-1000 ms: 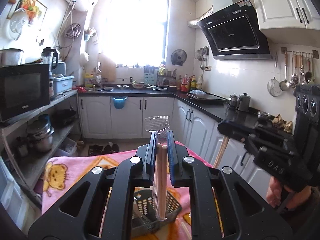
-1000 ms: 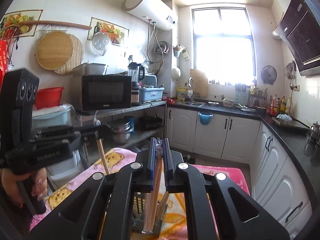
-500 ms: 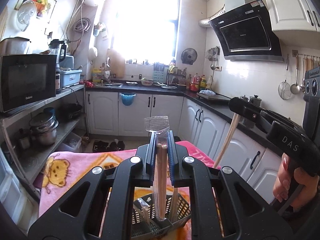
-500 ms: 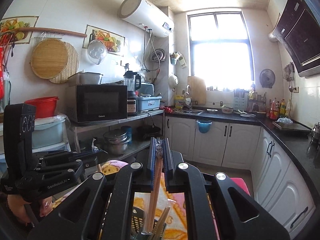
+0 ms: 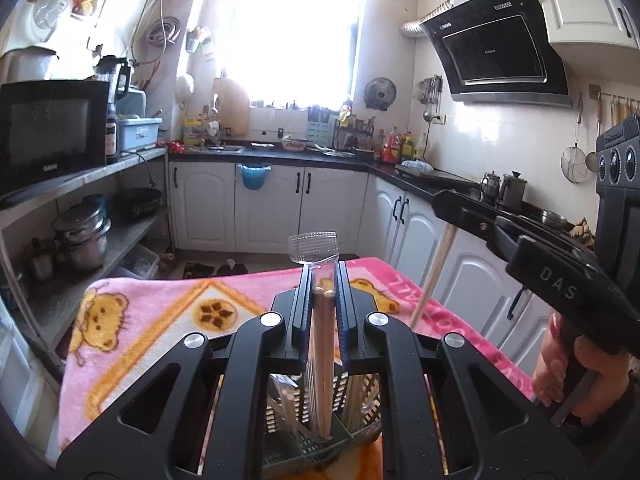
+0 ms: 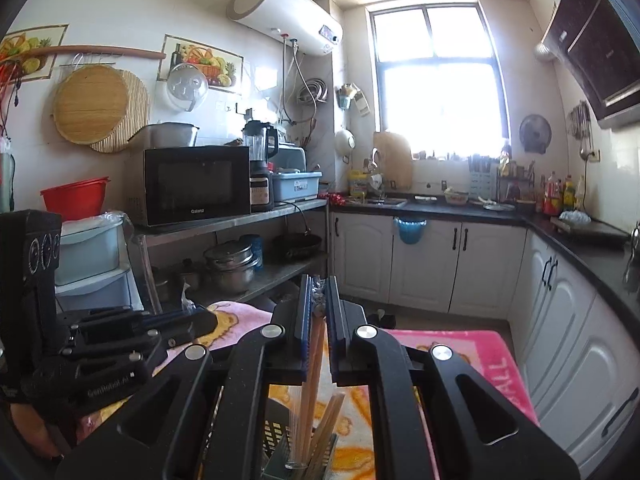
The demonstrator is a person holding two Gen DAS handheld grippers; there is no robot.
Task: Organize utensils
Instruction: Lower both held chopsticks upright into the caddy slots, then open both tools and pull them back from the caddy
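Note:
My left gripper (image 5: 323, 280) is shut on a pair of wooden chopsticks in a clear plastic sleeve (image 5: 322, 344), held upright over a grey slotted utensil basket (image 5: 288, 440) that holds more wrapped utensils. My right gripper (image 6: 316, 292) is shut on another sleeved chopstick pair (image 6: 312, 376), its lower end inside the basket (image 6: 276, 436) beside loose chopsticks (image 6: 328, 420). The right gripper (image 5: 448, 200) also shows in the left wrist view with its chopsticks (image 5: 434, 276) hanging down. The left gripper (image 6: 200, 322) shows at the left of the right wrist view.
The basket stands on a table under a pink cartoon blanket (image 5: 152, 320). A shelf unit with a microwave (image 6: 196, 184) and pots (image 6: 230, 264) is to the left. White cabinets and a dark counter (image 5: 416, 172) run along the back and right.
Both grippers have sunk and tilted down toward the basket with their chopsticks still gripped. The table and basket take up more of both views.

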